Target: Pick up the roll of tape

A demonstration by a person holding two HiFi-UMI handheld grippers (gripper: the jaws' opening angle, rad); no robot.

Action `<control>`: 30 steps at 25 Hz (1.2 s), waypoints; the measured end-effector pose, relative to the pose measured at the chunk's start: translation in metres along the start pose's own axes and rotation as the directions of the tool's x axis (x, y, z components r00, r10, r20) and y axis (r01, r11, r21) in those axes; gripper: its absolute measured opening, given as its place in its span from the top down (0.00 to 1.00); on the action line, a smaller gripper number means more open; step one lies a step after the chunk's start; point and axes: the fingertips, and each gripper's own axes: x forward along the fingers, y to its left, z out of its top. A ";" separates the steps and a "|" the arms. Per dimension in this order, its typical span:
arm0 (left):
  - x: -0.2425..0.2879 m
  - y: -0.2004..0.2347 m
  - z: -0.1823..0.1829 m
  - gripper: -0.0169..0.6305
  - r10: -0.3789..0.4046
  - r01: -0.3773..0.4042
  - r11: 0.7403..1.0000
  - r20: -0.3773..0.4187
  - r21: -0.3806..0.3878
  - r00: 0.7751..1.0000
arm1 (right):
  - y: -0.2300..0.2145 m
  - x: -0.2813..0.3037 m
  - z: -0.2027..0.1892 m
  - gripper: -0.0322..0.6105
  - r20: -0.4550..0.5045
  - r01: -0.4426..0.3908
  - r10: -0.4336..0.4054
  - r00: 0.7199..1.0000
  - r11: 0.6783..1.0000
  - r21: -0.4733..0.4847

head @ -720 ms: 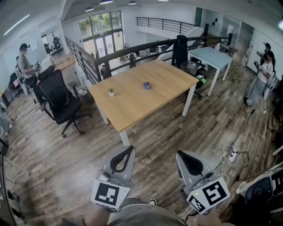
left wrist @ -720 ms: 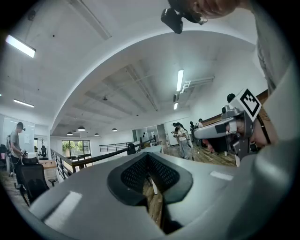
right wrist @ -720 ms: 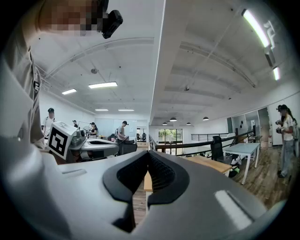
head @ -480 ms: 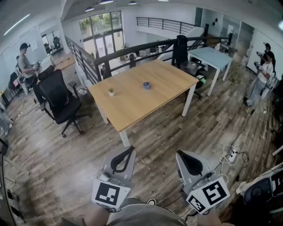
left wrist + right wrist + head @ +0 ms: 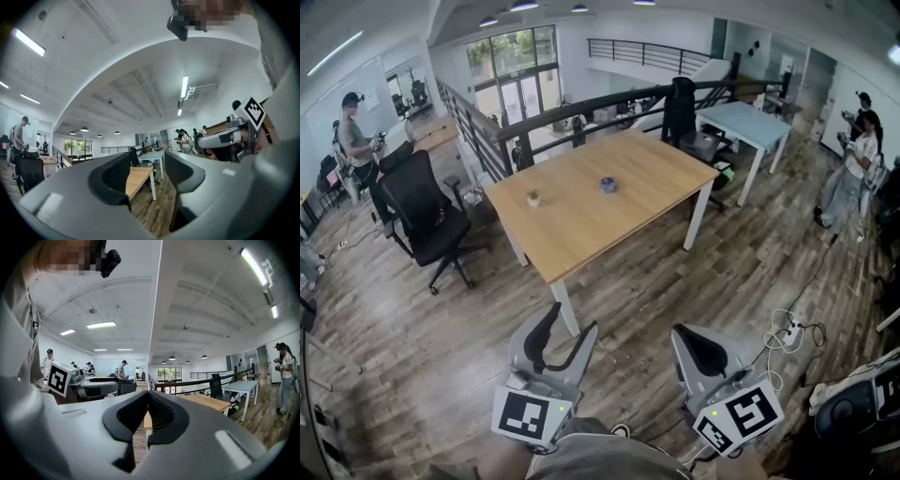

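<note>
The roll of tape (image 5: pixel 607 185), small and bluish, lies near the middle of the wooden table (image 5: pixel 581 225), far ahead of both grippers. My left gripper (image 5: pixel 572 321) is held low over the floor in front of the table, open, with nothing between its fingers. In the left gripper view the left gripper (image 5: pixel 147 171) shows a wide gap with the table's corner (image 5: pixel 138 177) beyond. My right gripper (image 5: pixel 684 332) is beside it, shut and empty. In the right gripper view the right gripper (image 5: pixel 149 395) has its tips touching. The tape shows in neither gripper view.
A tiny potted plant (image 5: pixel 533 198) stands on the table's left part. A black office chair (image 5: pixel 427 211) is at the table's left and a white table (image 5: pixel 750 122) at the back right. Cables and a power strip (image 5: pixel 792 330) lie on the floor at right. People stand at both sides.
The left gripper's jaws have opened from shut. The head view has shifted slightly. The right gripper stays shut in place.
</note>
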 end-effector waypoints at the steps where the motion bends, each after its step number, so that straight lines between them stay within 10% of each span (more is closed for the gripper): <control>1: 0.001 0.000 -0.001 0.63 0.001 -0.001 1.000 -0.007 -0.014 1.000 | 0.000 0.000 -0.002 0.93 -0.004 0.000 0.000 1.000 1.000 0.002; 30: 0.177 0.081 -0.038 0.63 -0.060 0.061 0.998 -0.057 0.008 0.997 | -0.116 0.145 -0.019 0.93 -0.100 0.042 -0.041 0.994 0.999 0.007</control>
